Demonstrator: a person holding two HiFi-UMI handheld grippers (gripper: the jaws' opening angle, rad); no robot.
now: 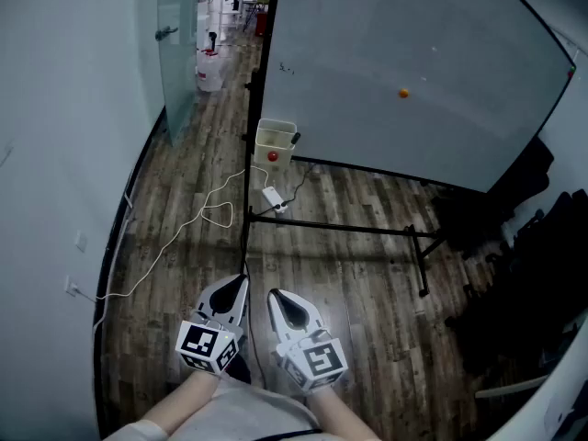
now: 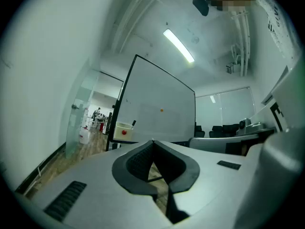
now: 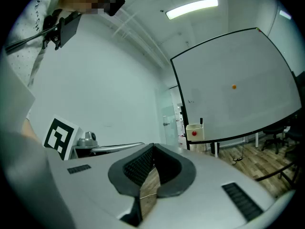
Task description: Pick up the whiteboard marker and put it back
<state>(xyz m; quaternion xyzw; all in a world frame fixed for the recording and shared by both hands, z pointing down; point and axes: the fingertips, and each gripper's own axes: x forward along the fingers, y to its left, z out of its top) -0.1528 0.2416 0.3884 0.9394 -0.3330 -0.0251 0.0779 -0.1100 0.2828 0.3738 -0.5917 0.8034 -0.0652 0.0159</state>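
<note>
A black whiteboard marker [image 1: 294,140] stands upright in a cream holder box [image 1: 274,145] with a red dot, at the left end of the whiteboard [image 1: 404,53]. Both grippers are held low and far back from it, side by side over the wooden floor. My left gripper [image 1: 237,288] is shut with nothing in it, and so is my right gripper [image 1: 280,301]. The left gripper view shows the shut jaws [image 2: 152,144] with the marker [image 2: 134,123] and box [image 2: 123,131] far ahead. In the right gripper view the gripper [image 3: 153,146] also points toward the box [image 3: 194,132] and marker [image 3: 201,121].
An orange magnet [image 1: 403,93] sticks to the board. The board's black stand bar [image 1: 340,228] crosses the floor. A white power strip [image 1: 274,197] and a loose white cable [image 1: 184,232] lie near it. Black chairs [image 1: 524,246] crowd the right; a glass door [image 1: 179,35] stands left.
</note>
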